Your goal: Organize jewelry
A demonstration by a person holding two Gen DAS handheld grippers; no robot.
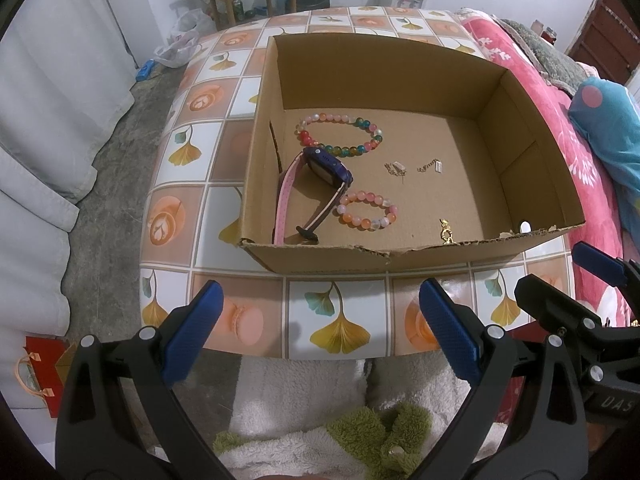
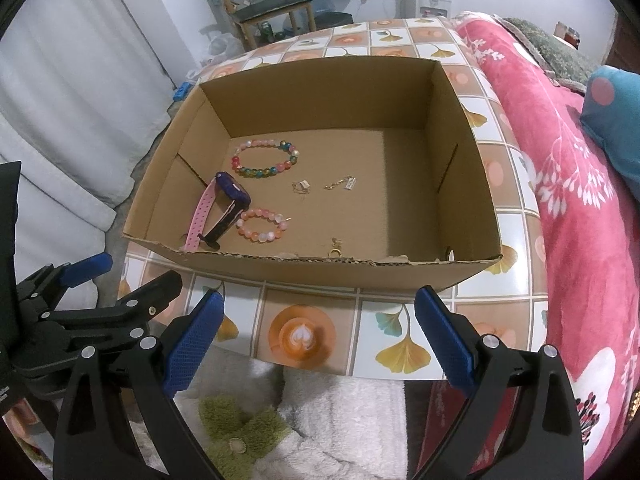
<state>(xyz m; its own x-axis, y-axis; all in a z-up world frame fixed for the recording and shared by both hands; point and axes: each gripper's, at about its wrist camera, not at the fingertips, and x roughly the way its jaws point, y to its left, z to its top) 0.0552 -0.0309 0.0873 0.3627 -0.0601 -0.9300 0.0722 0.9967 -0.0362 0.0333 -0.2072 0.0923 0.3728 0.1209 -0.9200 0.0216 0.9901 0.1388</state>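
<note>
One cardboard box; two bead bracelets; one watch; two chain pieces; one gold clasp.

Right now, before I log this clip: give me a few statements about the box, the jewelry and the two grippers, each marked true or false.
1. Both bead bracelets lie inside the cardboard box. True: the multicolored bracelet and the pink bracelet.
2. The watch sits on the tablecloth. False: it is inside the box, toward its left side.
3. The left gripper holds a bracelet. False: it is open and empty.
4. The right gripper is open, short of the box. True.
</note>
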